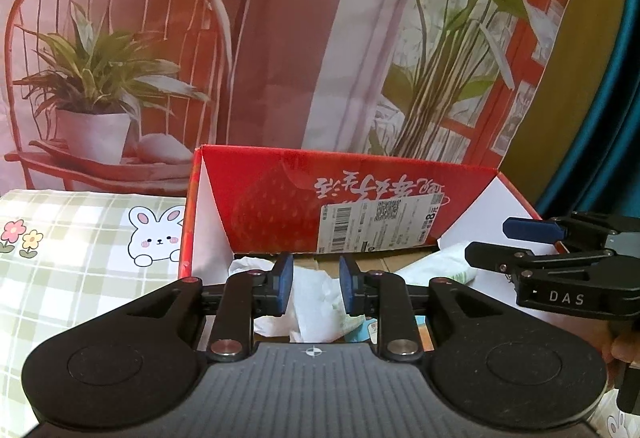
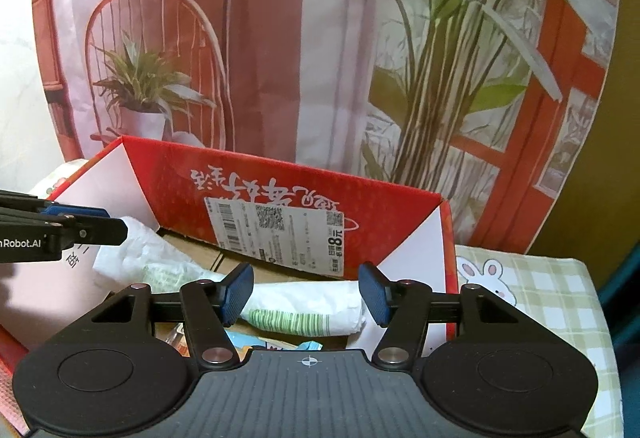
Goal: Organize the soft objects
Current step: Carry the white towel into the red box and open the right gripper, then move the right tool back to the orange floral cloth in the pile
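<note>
A red cardboard box (image 1: 280, 197) with a white shipping label stands open on the bed; it also shows in the right wrist view (image 2: 180, 173). Inside lie white soft packs with green print (image 1: 316, 302) (image 2: 304, 308) and crumpled white wrapping (image 2: 140, 250). My left gripper (image 1: 316, 288) is open over the box, its blue pads either side of a white pack without touching it. My right gripper (image 2: 306, 296) is open wide above the green-striped pack. Each gripper shows at the edge of the other's view, the right (image 1: 532, 238) and the left (image 2: 80, 222).
A green checked sheet with rabbit prints (image 1: 80, 258) (image 2: 540, 290) covers the bed on both sides of the box. A printed backdrop of chair and plants (image 1: 280, 37) hangs close behind. Small colourful packets (image 2: 280, 344) lie at the box's near side.
</note>
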The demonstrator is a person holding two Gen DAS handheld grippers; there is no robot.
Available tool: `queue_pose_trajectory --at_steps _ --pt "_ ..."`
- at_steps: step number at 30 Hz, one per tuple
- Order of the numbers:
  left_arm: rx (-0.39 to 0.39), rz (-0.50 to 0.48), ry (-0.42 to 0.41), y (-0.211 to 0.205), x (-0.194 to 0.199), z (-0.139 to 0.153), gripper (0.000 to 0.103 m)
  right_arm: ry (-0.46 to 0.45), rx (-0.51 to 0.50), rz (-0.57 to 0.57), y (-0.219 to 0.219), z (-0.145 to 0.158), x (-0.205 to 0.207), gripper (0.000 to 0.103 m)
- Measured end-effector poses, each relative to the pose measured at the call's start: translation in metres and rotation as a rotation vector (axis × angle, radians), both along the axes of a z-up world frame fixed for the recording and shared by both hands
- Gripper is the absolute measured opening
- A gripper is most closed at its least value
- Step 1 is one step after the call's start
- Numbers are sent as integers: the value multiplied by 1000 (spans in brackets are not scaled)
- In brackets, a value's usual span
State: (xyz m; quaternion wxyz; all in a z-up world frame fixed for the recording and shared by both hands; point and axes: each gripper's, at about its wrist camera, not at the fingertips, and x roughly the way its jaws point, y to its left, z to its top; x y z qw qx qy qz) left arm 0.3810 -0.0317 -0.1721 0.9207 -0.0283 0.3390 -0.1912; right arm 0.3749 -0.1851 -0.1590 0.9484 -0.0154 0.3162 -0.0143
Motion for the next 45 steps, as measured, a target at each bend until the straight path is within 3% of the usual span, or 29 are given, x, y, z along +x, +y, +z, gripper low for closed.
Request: queue_pose_trajectory --at_steps 5,9,14,16,18,21,26,33,38,45 --pt "7 16 -20 -1 -3 0 27 -15 3 -12 0 0 -3 54" --pt "28 35 -48 -1 -9 2 46 -31 19 -23 -3 -1 -6 54" --pt "8 52 -59 3 -8 3 46 -48 3 -24 -1 0 -8 54" --pt "1 79 -63 7 -8 6 53 -69 10 -25 -2 2 -10 54" --pt "-9 75 -79 11 -16 13 59 -130 40 -32 -7 8 -19 64" --pt "-27 56 -122 20 -37 27 60 -209 106 -53 -15 22 -41 68" --pt "-25 62 -101 38 -81 42 60 -240 118 -45 -10 37 -79 68" --pt "-28 0 -39 63 -143 28 60 -292 118 -18 22 30 -148 69" --pt "-13 22 -9 76 -170 6 60 -245 182 6 39 12 -179 69" --pt "-99 86 42 89 -208 -13 60 -166 215 44 61 -19 -218 68"
